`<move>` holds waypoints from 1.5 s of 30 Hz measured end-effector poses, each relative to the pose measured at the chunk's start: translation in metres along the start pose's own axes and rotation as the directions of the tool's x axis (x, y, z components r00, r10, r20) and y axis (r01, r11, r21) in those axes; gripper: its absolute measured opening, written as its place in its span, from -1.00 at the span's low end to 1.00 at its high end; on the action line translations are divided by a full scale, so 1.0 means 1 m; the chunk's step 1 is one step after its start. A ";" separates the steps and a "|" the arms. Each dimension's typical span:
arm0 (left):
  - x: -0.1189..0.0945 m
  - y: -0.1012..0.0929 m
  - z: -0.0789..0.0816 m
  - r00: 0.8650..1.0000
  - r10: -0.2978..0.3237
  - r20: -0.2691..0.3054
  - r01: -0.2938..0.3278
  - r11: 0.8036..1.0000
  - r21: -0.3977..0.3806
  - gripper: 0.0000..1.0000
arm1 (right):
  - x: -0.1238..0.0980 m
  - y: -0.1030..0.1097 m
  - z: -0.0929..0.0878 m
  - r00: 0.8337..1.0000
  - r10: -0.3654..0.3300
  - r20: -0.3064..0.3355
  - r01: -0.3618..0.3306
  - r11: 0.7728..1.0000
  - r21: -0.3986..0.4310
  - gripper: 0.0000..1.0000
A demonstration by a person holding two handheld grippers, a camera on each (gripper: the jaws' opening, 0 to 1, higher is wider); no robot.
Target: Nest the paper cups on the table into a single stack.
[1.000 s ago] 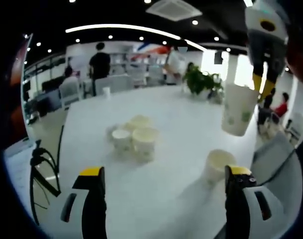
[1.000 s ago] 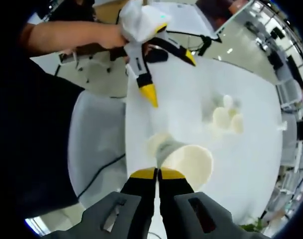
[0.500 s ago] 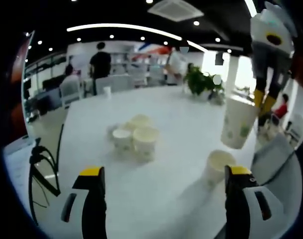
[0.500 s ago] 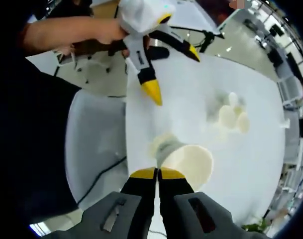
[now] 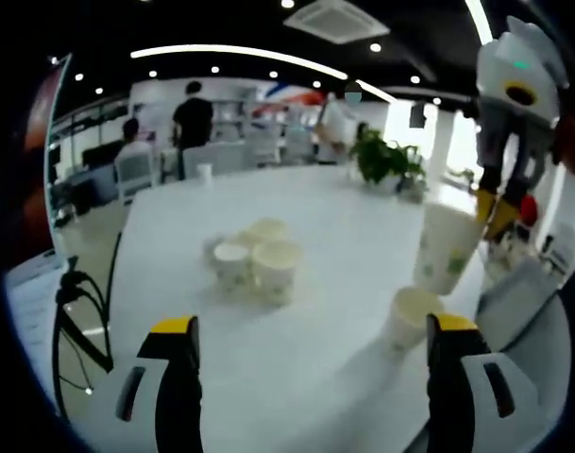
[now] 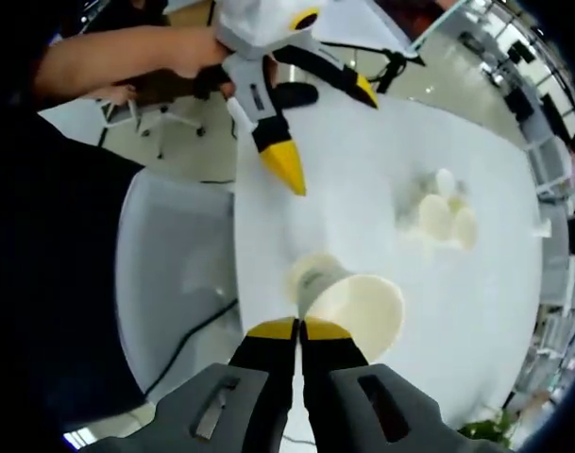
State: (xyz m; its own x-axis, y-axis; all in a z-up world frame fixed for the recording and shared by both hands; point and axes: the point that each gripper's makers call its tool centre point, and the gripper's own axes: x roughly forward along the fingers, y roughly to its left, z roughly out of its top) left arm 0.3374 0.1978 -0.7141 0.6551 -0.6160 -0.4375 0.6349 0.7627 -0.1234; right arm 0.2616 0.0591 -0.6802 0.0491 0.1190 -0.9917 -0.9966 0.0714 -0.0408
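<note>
Between the wide-spread jaws of the left gripper (image 5: 311, 335), which grasp nothing, a cluster of paper cups (image 5: 254, 257) stands on the round white table (image 5: 325, 226), well ahead of the yellow tips. Just inside the right-hand jaw, a single paper cup (image 5: 410, 318) sits upright on the table near its edge. Above it hangs a printed cup (image 5: 446, 248), tilted and pinched at its rim by the right gripper (image 5: 490, 209), which comes in from the upper right.

In the right gripper view, the right gripper's (image 6: 299, 329) jaws are clenched on the rim of the printed cup (image 6: 358, 307), whose open mouth faces the camera; the single cup's (image 6: 311, 276) rim peeks out just beyond it. Farther ahead, the left gripper (image 6: 320, 127) hovers over the table (image 6: 363, 198), jaws apart, held in a person's hand (image 6: 197, 52). The cluster of cups (image 6: 443, 215) lies ahead and to the right.
</note>
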 end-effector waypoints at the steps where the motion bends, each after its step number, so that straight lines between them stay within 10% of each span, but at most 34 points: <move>1: 0.000 0.000 -0.001 1.000 0.001 -0.001 -0.001 1.000 0.000 0.96 | 0.001 0.000 0.000 1.000 0.000 -0.001 0.000 1.000 0.001 -1.00; 45: -0.003 0.004 -0.013 1.000 0.022 -0.022 -0.022 1.000 -0.022 0.96 | 0.075 -0.020 -0.008 1.000 -0.012 -0.025 0.013 0.999 0.039 -1.00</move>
State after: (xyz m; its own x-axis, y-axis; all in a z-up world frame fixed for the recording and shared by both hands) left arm 0.3326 0.2047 -0.7245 0.6595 -0.5950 -0.4595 0.6111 0.7802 -0.1331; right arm 0.2850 0.0585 -0.7544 0.0598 0.0931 -0.9939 -0.9926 0.1111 -0.0493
